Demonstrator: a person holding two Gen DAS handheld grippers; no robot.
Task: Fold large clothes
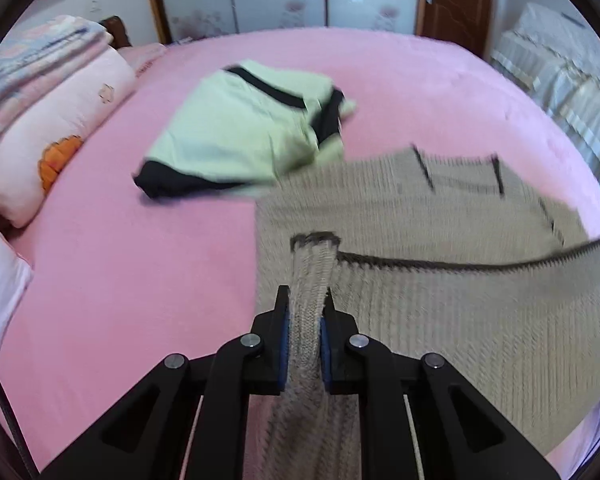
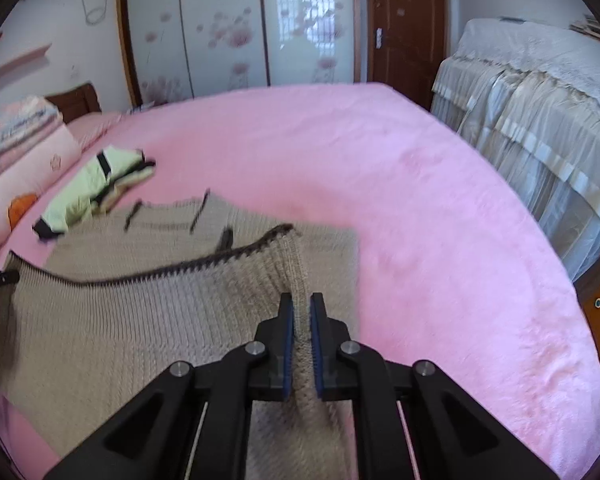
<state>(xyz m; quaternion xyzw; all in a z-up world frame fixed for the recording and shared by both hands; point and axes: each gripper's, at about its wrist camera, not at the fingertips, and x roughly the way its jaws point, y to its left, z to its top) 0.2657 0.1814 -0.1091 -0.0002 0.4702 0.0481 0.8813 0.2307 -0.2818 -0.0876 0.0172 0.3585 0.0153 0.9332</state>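
A beige knitted sweater (image 1: 480, 320) with a dark-trimmed edge lies partly on the pink bed (image 1: 140, 260). My left gripper (image 1: 305, 300) is shut on a bunched corner of it and holds that edge lifted. My right gripper (image 2: 301, 304) is shut on the other corner of the same sweater (image 2: 140, 312). The dark-trimmed edge (image 2: 160, 270) stretches taut between the two grippers above the rest of the sweater. The left gripper's tip (image 2: 0, 279) shows at the left edge of the right wrist view.
A folded light-green and black garment (image 1: 240, 132) lies on the bed beyond the sweater, also in the right wrist view (image 2: 92, 192). Pillows and folded quilts (image 1: 52, 120) line the left side. A cloth-covered piece of furniture (image 2: 540, 128) stands to the right of the bed.
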